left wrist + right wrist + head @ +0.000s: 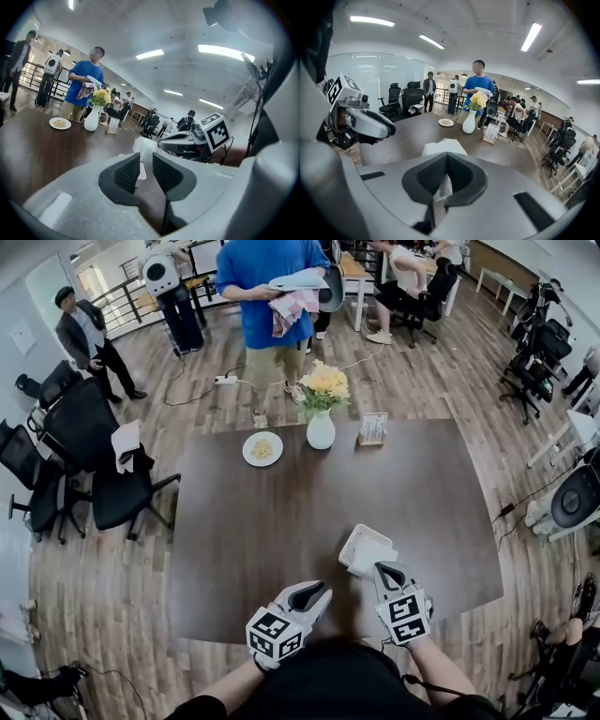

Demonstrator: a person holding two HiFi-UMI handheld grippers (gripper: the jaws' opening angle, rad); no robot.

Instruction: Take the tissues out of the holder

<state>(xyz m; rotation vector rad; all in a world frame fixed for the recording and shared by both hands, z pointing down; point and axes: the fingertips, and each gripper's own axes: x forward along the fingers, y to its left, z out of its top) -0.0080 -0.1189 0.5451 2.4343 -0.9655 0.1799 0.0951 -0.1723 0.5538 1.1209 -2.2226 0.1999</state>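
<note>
Tissue holder (351, 549) on the desk (281, 512), by the near edge, right of middle. Right tool (382, 570) is closed, pinching a tissue (442, 189) between its pads just above the holder. Cannot tell if the sheet is clear. Left tool (319, 592) is part-open and empty, just beside. Judged: early pull, with most tissues left inside.

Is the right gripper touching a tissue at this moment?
Touching. The right gripper view shows the right gripper with its jaws shut and a white tissue pinched between them.
</note>
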